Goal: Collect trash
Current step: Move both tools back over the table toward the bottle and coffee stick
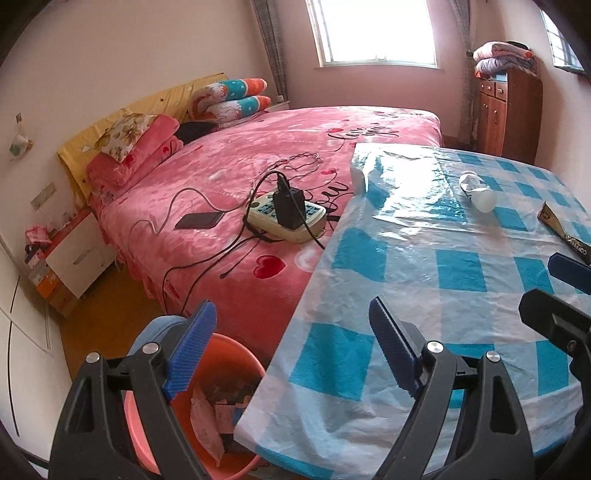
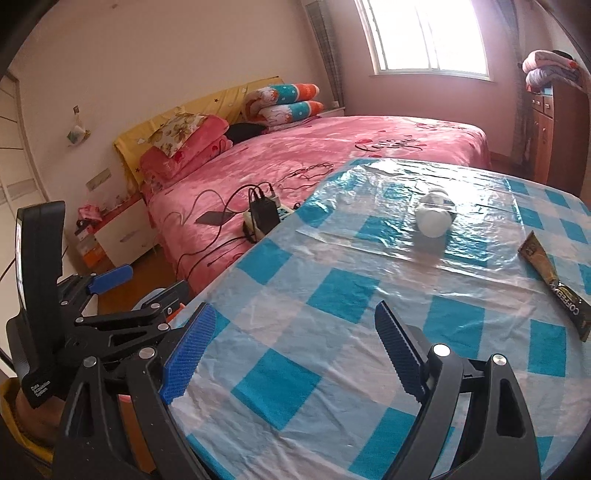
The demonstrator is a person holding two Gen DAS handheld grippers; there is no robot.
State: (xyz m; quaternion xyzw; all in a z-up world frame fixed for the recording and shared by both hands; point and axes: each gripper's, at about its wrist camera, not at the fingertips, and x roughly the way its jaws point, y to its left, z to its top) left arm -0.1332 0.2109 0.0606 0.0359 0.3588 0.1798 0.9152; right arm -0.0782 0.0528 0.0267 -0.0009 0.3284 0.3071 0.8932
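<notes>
Two items of trash: both left on the table, neither held.
Bottle (image 2: 435,217): clear/white plastic, crushed, lying on its side, far part of table. Sits on a loose clear plastic sheet (image 2: 373,206).
Wrapper (image 2: 554,284): dark coffee sachet, flat, near table's right edge, well apart from bottle.
Bin (image 1: 236,354): orange-pink bucket on floor, tucked against table's near-left corner, w/ paper and wrappers inside. Judged: placed there so items drop straight off the table edge.
L gripper (image 1: 291,350): jaws wide apart, nothing between pads. Hangs over the table corner, bin showing under its left finger.
R gripper (image 2: 293,354): jaws wide apart, empty. Over near part of table, aimed toward bottle and wrapper.
Why so held: judged both hands empty and jaws spread ready for a next pick; R nearer the wrapper, L nearer the bin.
Next move (judgement): reach across to bottle or wrapper. Bottle is round and on slick film, so may roll or slide when pinched; wrapper lies flat, so needs a low pinch at an edge.
Table (image 1: 461,266): blue/white check cloth, wrinkled, glossy; glare from window (image 1: 373,33) on the film.
Bed (image 1: 295,147): pink spread, butts against table's far-left side. On it a power strip (image 1: 288,218) w/ black adapter, cables, a dark phone (image 1: 197,220). Not trash, judged leave alone.
Room: bedroom, pale walls, wood cabinet (image 1: 508,110) at right w/ folded bedding on top, nightstand (image 1: 74,254) at left, wood floor.
</notes>
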